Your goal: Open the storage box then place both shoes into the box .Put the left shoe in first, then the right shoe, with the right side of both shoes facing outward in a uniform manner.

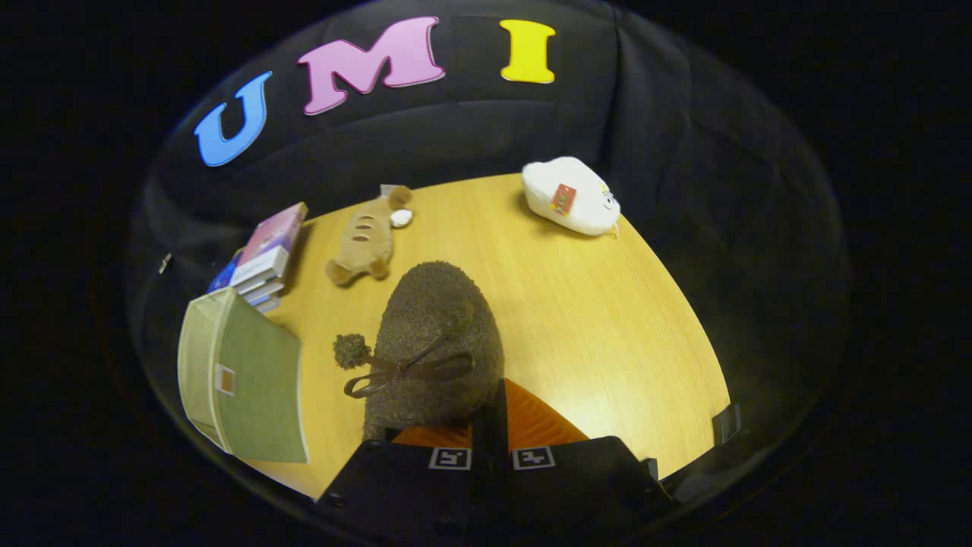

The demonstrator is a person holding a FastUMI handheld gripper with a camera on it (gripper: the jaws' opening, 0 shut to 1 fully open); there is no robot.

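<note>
Wooden desk (pixel 592 319) under black cloth carries everything here. A fuzzy brown shoe (pixel 433 342) with a ribbon bow and a pompom is just ahead of the gripper (pixel 492 425), its heel end between the fingers, which sit nearly together and appear clenched on its rear edge; the toe points away over the desk. Whether the shoe is lifted or resting I cannot tell.

To its left stands the green storage box (pixel 243 372), near the shoe but apart from it. Its flap looks flat against the front, so it seems closed, though I can't be sure.

Beyond the box a stack of books (pixel 262 262) leans at the desk's edge. A tan plush toy (pixel 364 239) lies beyond the shoe, and a white plush (pixel 569 196) sits well apart at the far right.

For this step, I judge the grip should stay firm on the heel so the soft shoe doesn't sag or twist. Swing it left toward the box, turning it so its right side faces outward, and keep the pompom clear of the box rim.
</note>
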